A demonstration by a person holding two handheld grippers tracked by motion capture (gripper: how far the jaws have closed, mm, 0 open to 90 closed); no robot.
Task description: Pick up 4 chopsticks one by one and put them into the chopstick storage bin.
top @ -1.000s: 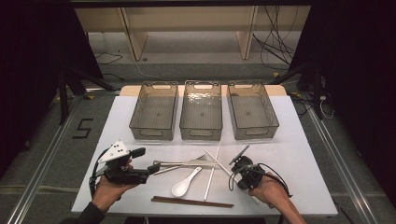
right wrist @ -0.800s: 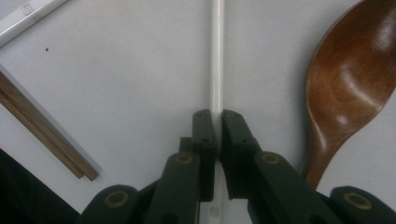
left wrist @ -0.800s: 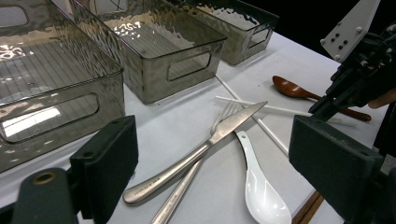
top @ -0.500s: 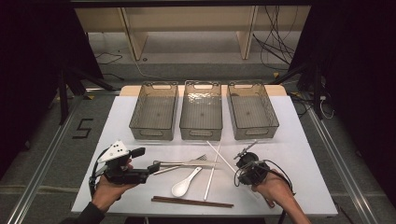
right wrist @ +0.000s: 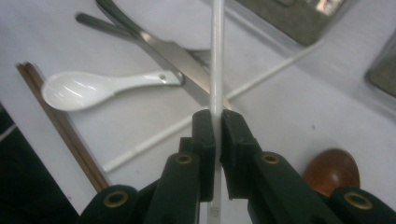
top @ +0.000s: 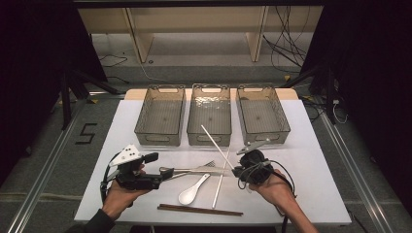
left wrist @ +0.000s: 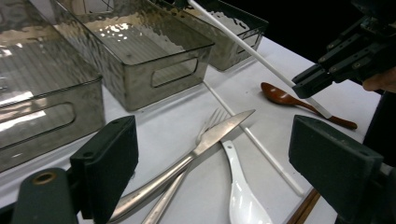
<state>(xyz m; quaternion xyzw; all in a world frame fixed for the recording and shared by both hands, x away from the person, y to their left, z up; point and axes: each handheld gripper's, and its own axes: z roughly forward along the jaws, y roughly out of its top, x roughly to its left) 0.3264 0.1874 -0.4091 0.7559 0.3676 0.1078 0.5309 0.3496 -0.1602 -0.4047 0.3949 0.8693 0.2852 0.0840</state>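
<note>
At the left of the table (top: 316, 184), the left gripper (left wrist: 224, 158) is held with its jaws wide apart and nothing between them, aimed at a knife (left wrist: 196, 149) and a white spoon (left wrist: 240, 191). Further right, a white chopstick (top: 216, 141) is clamped in the right gripper (right wrist: 215, 114) and raised at a slant, its far tip toward the middle bin (top: 210, 140).

We hold our right gripper (top: 239, 171) raised just off the white table (top: 316, 165), its jaws clamped tight. Our left gripper (top: 160, 177) rests low over that table, jaws spread wide, pointing toward the right one.
</note>
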